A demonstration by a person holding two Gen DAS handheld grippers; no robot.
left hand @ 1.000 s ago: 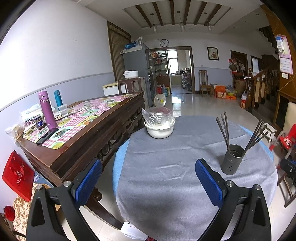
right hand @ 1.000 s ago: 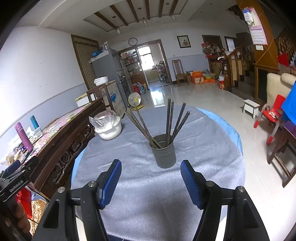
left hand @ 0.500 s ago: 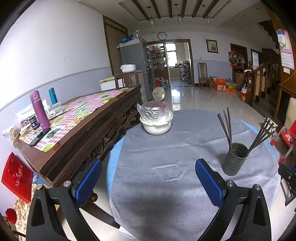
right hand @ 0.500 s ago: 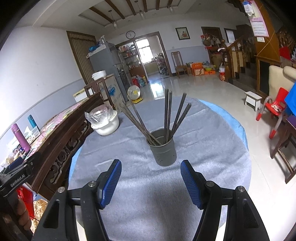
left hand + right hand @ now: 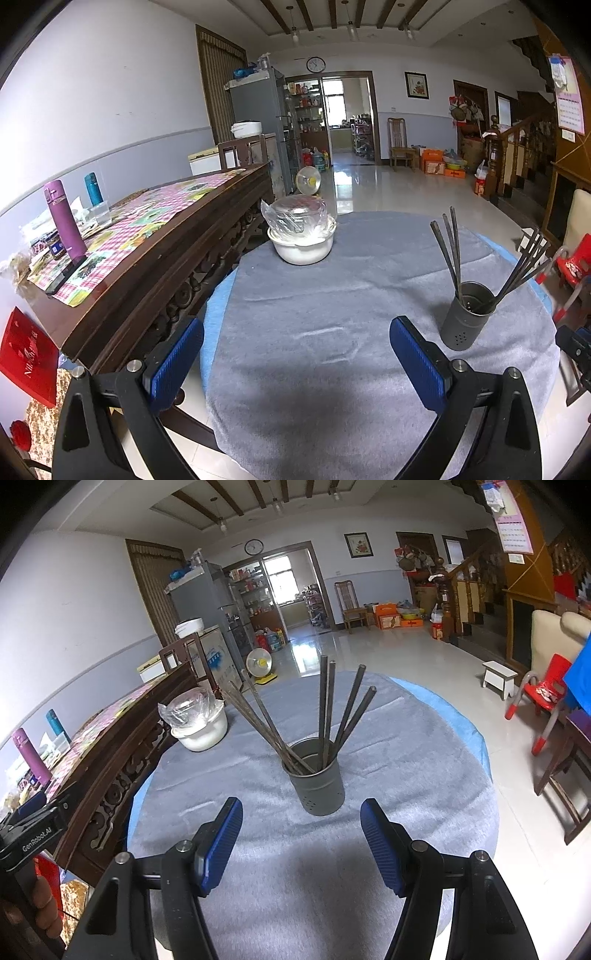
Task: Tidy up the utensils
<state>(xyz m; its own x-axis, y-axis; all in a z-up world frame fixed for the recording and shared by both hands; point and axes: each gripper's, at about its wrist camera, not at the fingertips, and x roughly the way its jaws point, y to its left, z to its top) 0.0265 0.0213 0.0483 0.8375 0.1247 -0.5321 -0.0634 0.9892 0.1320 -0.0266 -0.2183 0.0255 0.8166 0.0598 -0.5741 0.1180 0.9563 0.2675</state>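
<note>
Grippers hover over the near edge of the round table, both with blue pads spread wide and nothing between them: the right gripper (image 5: 301, 836) faces the dark utensil holder (image 5: 317, 777) just ahead, while the left gripper (image 5: 295, 356) sits off to its left over bare grey tablecloth (image 5: 332, 295). Dark chopsticks (image 5: 327, 712) stand fanned out in the holder. Farther back, a white bowl (image 5: 303, 247) covered in plastic rests near the table's far edge
</note>
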